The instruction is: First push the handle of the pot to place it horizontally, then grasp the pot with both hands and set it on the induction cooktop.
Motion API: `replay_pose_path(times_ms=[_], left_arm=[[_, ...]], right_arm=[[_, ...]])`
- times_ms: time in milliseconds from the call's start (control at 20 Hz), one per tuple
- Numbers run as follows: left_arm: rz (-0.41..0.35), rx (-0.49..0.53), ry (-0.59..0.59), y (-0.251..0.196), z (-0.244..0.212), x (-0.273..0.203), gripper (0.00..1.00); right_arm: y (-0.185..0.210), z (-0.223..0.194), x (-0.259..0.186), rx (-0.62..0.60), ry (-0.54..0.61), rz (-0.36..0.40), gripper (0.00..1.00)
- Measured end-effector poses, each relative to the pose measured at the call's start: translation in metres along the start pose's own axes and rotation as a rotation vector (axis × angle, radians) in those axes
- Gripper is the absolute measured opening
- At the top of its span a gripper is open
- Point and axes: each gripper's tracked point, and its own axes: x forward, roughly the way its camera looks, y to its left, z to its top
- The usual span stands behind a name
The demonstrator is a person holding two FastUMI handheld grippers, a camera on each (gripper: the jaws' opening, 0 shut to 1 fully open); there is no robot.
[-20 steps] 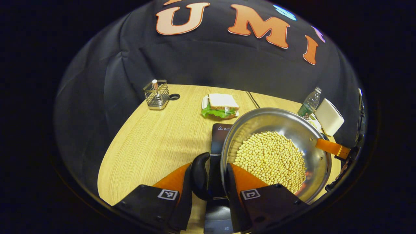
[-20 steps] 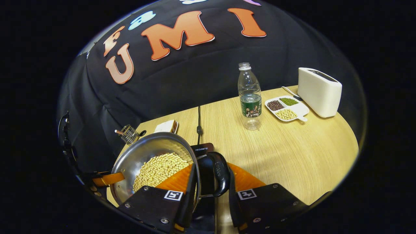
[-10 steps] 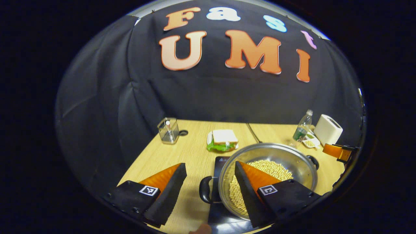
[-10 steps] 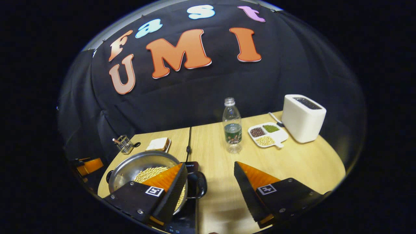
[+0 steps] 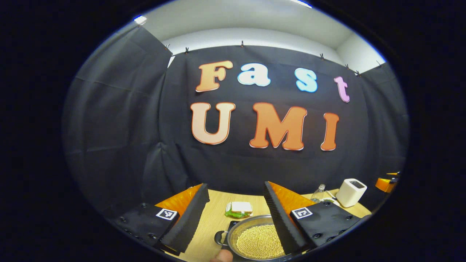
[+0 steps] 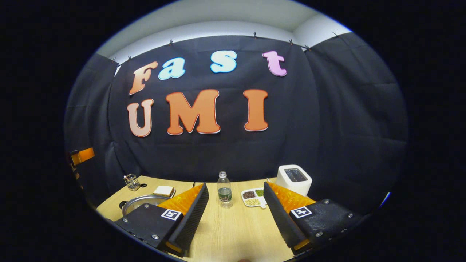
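Both hand-held grippers, left (image 5: 236, 214) and right (image 6: 235, 213), stand wide open, holding nothing. One pot (image 5: 255, 238) of beans sits below the left one, partly hidden by its finger; the cooktop beneath is barely discernible. On the worktop (image 6: 233, 233): one bottle (image 6: 224, 189), one toaster (image 6: 293, 178), one sandwich (image 5: 240, 209).

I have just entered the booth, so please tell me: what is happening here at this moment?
A person holds a gripper in each hand above a wooden table. The pot, filled with soybeans, rests on the induction cooktop, so the placing looks done. The left gripper and the right gripper are both open, raised and holding nothing. A sandwich, a water bottle and a toaster stand farther back.
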Motion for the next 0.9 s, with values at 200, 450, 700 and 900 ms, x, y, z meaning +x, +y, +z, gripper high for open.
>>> replay_pose_path(times_ms=[200,450,700,900], left_arm=[[-0.024,0.024,-0.077,-0.011,0.039,-0.03,0.99],[-0.046,0.045,-0.129,-0.022,0.077,-0.051,0.99],[-0.041,0.01,-0.114,-0.015,0.081,-0.054,0.99],[-0.043,0.0,-0.093,-0.021,0.074,-0.051,0.99]], right_arm=[[0.005,0.042,-0.027,-0.012,-0.095,0.027,0.94],[0.012,0.073,-0.042,0.016,-0.163,0.064,0.94],[0.006,0.08,-0.048,0.026,-0.177,0.065,0.94],[0.002,0.076,-0.045,0.039,-0.164,0.062,0.94]])
